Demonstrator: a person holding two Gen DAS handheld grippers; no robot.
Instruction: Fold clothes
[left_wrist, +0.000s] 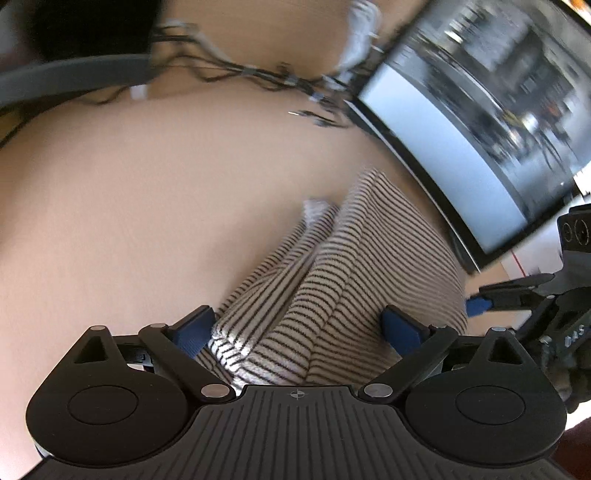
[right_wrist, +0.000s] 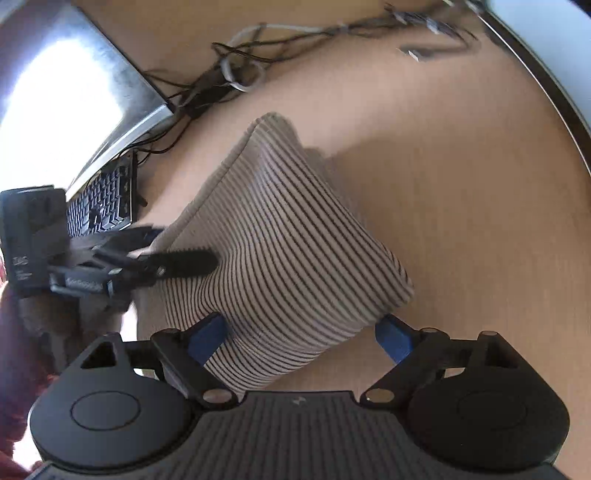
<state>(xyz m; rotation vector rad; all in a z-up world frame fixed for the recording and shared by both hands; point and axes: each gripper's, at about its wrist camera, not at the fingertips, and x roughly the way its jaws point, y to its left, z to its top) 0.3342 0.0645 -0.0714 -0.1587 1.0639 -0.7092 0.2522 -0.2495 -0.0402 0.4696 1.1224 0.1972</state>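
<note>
Both jaws gaping over tan desk (left_wrist: 129, 203).
Striped garment (left_wrist: 332, 295) is lying between left gripper (left_wrist: 299, 328) and right gripper (right_wrist: 301, 334) fingers, monitor (left_wrist: 480, 129) looming beside.

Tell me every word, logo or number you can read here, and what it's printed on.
"DAS" (seemingly): housing of the left gripper, right wrist view; the smaller lines beneath are too small to read.
"DAS" (tilted, faint): body of the right gripper, left wrist view.
Keyboard keys: too small to read.
Monitor screen: blurred, nothing legible.
Striped garment: no text shows.
</note>
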